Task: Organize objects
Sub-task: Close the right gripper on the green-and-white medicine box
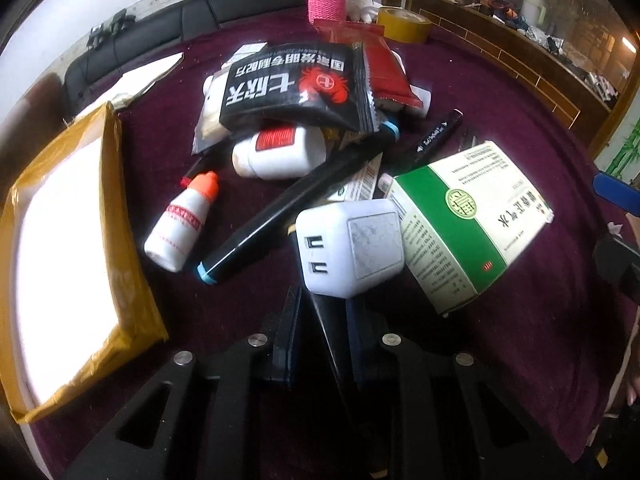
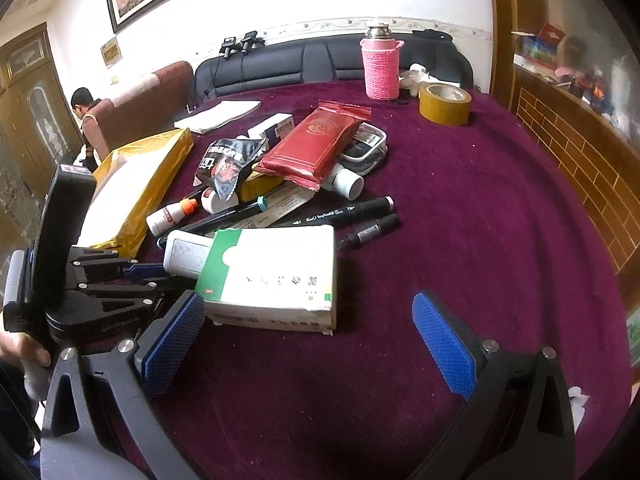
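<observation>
A white USB charger (image 1: 352,248) lies at the tips of my left gripper (image 1: 326,312). The jaws are nearly together and pinch its near edge, though the charger hides the contact. A green-and-white medicine box (image 1: 472,232) leans tilted on the charger. In the right wrist view the box (image 2: 272,280) covers part of the charger (image 2: 186,254), and the left gripper (image 2: 176,280) reaches in from the left. My right gripper (image 2: 310,340) stands wide open just short of the box. Its blue pads (image 2: 444,344) touch nothing.
On the purple tablecloth (image 2: 460,208) sits a pile: black packet (image 1: 296,88), red packet (image 2: 316,144), white bottles (image 1: 182,220), several black markers (image 2: 348,208). A yellow-taped white package (image 1: 68,240) lies left. A pink knit-covered flask (image 2: 380,68) and tape roll (image 2: 444,104) stand behind. A person (image 2: 86,108) sits far left.
</observation>
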`<state>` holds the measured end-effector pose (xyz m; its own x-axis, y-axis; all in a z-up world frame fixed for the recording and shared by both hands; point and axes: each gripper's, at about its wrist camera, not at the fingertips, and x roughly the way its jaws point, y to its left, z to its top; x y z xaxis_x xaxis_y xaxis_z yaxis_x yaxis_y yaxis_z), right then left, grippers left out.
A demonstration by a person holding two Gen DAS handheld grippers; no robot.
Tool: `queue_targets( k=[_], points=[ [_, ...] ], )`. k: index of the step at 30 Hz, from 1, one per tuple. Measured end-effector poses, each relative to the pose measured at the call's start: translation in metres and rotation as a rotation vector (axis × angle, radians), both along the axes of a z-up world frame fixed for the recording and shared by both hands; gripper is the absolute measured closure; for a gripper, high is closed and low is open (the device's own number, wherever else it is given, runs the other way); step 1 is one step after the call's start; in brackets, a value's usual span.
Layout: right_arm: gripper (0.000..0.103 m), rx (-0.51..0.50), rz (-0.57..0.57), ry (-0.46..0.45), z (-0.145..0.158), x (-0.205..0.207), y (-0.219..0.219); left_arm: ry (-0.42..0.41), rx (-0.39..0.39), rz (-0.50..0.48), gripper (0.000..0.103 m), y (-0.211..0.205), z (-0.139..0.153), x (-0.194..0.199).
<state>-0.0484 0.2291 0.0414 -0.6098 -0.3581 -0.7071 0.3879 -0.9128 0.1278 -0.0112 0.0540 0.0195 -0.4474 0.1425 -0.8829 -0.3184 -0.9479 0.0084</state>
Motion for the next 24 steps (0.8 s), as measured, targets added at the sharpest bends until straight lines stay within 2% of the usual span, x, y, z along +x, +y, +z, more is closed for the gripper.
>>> queue_targets(
  k=[2,7,10,11,13,15,18,20,24],
  points=[
    [0.0,0.0,-0.002,0.001,0.0,0.0,-0.001,-0.009,-0.005,0.004,0.083,0.0,-0.001,-0.003],
    [0.0,0.009,-0.009,-0.009,-0.001,0.0,0.001,-0.065,0.073,0.025,0.083,-0.015,0.001,0.009],
    [0.0,0.023,-0.004,-0.006,-0.001,0.001,0.001,-0.069,0.069,0.033,0.077,-0.016,0.001,0.018],
    [0.0,0.023,-0.005,-0.006,-0.002,0.0,0.001,-0.07,0.063,0.033,0.072,-0.014,0.001,0.02],
    [0.0,0.022,-0.005,-0.01,-0.003,-0.002,0.0,-0.07,0.033,0.032,0.068,-0.01,0.001,0.024],
    [0.0,0.023,-0.008,-0.015,-0.004,-0.002,0.0,-0.076,0.027,0.031,0.055,-0.008,0.0,0.028],
    [0.0,0.027,-0.011,-0.019,-0.005,-0.004,0.0,-0.041,-0.006,0.058,0.053,-0.001,-0.003,0.029],
    [0.0,0.033,-0.022,-0.026,-0.006,-0.007,0.001,-0.022,-0.019,0.065,0.057,0.004,-0.004,0.03],
    [0.0,0.059,-0.031,-0.033,-0.009,-0.016,-0.003,-0.007,-0.011,0.084,0.087,-0.004,-0.001,0.032]
  ],
)
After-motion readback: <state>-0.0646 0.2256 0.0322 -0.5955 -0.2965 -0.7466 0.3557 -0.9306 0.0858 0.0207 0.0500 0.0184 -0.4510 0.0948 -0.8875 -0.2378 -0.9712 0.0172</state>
